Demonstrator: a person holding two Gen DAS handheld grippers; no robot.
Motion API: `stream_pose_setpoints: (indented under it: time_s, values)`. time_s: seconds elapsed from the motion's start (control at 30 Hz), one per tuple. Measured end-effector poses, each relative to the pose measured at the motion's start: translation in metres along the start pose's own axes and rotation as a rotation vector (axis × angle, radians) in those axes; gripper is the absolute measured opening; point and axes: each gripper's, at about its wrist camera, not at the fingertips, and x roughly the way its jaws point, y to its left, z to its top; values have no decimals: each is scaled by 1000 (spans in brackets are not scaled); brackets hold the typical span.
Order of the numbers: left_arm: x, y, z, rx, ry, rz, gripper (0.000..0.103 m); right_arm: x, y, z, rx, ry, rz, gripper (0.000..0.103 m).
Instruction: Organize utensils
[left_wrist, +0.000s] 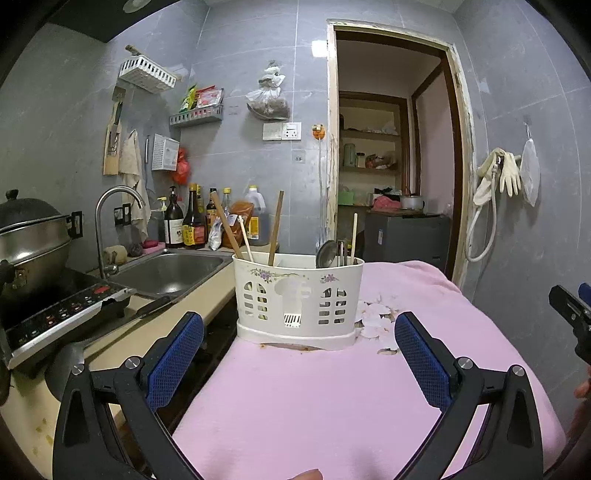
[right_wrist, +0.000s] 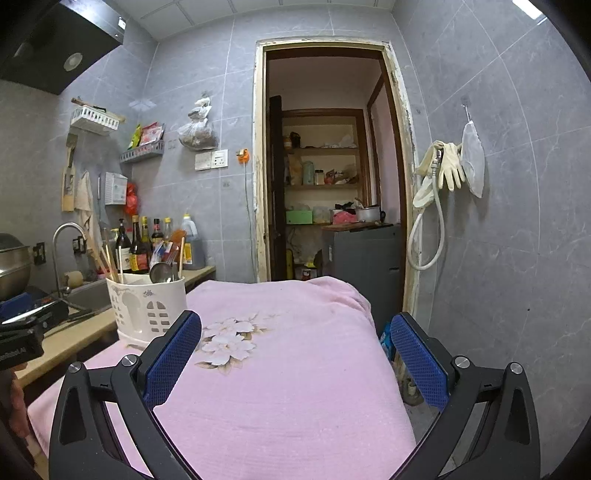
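Utensils (left_wrist: 275, 232) stand upright in the white slotted holder (left_wrist: 297, 299) on my pink floral cloth (left_wrist: 295, 398), at its edge just beside the counter: wooden chopsticks in the left compartment, a metal spoon (left_wrist: 327, 254) and a pale stick in the right. My left gripper (left_wrist: 299, 354) hangs in front of the holder with its blue pads spread wide and nothing between them. My right gripper (right_wrist: 295, 356) is equally wide and empty above the cloth, the holder to its left.
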Motion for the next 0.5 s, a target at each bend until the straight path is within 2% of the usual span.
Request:
stream_pose_setpoints:
  time_s: [0.5]
  values:
    - [-3, 2, 1, -4, 0, 5, 102, -2, 2, 1, 0, -6, 1, 103]
